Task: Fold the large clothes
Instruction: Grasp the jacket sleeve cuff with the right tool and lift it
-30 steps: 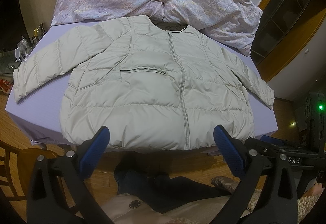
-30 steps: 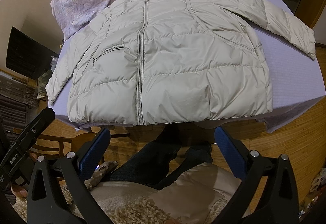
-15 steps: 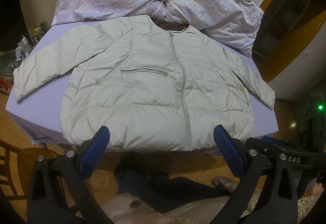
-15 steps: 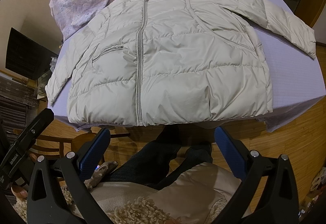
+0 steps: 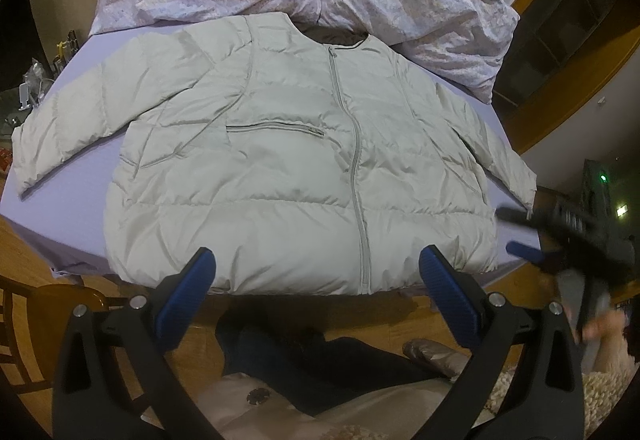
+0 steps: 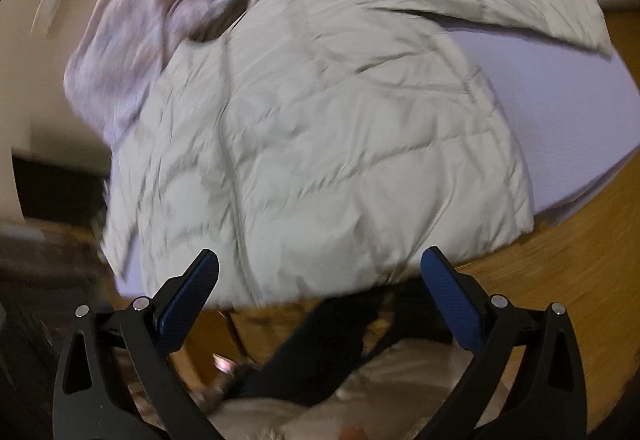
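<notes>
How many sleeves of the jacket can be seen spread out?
2: on the pale grey puffer jacket, one sleeve lies left, the other sleeve lies right, both on the lilac sheet.

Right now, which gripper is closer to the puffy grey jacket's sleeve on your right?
Right. The right gripper hovers open beside the puffy grey jacket near that cuff; the left gripper hangs open over the hem's middle.

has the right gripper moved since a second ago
Yes. In the left wrist view the right gripper now reaches up beside the pale grey puffer jacket near its hem corner on the lilac-covered table, forward from below the table edge.
</notes>
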`<action>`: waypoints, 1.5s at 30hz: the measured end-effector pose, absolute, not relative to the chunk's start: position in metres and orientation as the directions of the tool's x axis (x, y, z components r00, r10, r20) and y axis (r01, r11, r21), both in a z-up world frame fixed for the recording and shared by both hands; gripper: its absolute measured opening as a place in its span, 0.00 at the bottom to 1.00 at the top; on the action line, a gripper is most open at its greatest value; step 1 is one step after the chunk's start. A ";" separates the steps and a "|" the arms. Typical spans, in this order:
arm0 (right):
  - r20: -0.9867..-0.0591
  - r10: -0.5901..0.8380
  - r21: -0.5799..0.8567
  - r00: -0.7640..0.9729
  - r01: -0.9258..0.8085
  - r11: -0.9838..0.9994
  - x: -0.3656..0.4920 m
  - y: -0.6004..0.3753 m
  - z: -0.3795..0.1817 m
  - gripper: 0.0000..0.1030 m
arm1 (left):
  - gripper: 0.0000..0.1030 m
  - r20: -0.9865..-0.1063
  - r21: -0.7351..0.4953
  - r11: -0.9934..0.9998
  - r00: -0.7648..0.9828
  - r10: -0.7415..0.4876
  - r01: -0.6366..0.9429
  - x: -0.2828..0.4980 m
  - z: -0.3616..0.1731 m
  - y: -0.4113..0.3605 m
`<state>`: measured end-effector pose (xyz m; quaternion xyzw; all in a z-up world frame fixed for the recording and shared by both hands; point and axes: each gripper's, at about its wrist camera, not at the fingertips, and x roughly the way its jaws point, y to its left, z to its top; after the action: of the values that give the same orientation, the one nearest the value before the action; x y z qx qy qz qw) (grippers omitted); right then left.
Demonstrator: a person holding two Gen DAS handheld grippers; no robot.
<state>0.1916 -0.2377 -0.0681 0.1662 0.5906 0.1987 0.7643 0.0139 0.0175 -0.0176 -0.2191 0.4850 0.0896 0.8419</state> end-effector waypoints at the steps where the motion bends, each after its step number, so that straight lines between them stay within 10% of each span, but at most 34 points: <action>1: -0.828 0.501 0.501 0.252 -0.067 0.863 0.202 -0.249 -0.071 0.99 | 0.98 -0.857 -0.283 0.888 0.511 -0.064 -0.364 0.015 -0.018 0.018; 20: -0.720 0.388 0.694 0.576 0.600 0.397 0.335 -0.488 -0.159 0.74 | 0.98 -0.876 -0.140 0.881 0.471 0.102 -0.452 0.052 -0.016 0.038; 26: -0.674 0.382 0.738 0.633 0.597 0.314 0.342 -0.509 -0.167 0.66 | 0.98 -0.879 -0.093 0.874 0.452 0.153 -0.477 0.060 -0.019 0.047; 35: -0.659 0.368 0.751 0.656 0.601 0.273 0.356 -0.512 -0.177 0.13 | 0.98 -0.866 -0.097 0.843 0.462 0.190 -0.529 0.059 -0.023 0.071; 45: -0.565 0.351 0.768 0.747 0.320 0.555 0.394 -0.453 -0.072 0.06 | 0.98 -0.880 -0.104 0.773 0.420 0.221 -0.626 0.051 -0.035 0.121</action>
<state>0.3944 -0.4534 -0.0724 0.4715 0.3557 0.0094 0.8069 0.0509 0.1209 -0.0351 -0.2146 0.4718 0.2600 0.8147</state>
